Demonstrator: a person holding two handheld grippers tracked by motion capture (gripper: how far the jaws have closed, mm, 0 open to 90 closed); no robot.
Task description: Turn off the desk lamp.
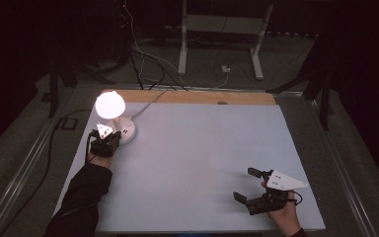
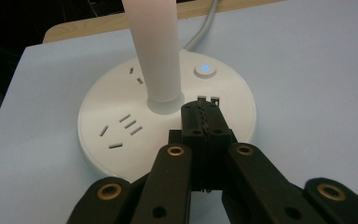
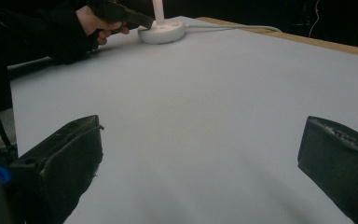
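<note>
Left gripper view showed the lamp base (image 2: 121,119) close up: a round white disc with socket slots on its top, a small lit button (image 2: 204,69) at about 1 o'clock from the white stem (image 2: 154,51), and two small ports just ahead of the left claw (image 2: 204,122). That claw's jaws were pressed together with nothing between them, their tips over the base right beside the foot of the stem. A pale cord (image 2: 204,25) ran off from behind the base toward 12 o'clock.

From the high view the lamp (image 1: 111,114) stood at roughly 10 o'clock on the pale bench (image 1: 197,148), its globe (image 1: 110,104) glowing bright, near the wooden strip (image 1: 197,97) along the far edge. The left hand (image 1: 101,157), in a dark sleeve, reached forward from 7 o'clock with the gripper pointing at the base.

At 4 o'clock the right hand (image 1: 284,212) held the right claw (image 1: 246,183) low over the bench, pointing toward 9 o'clock, jaws spread wide apart and empty. Right gripper view showed bare bench between those jaws and the lamp far off.
</note>
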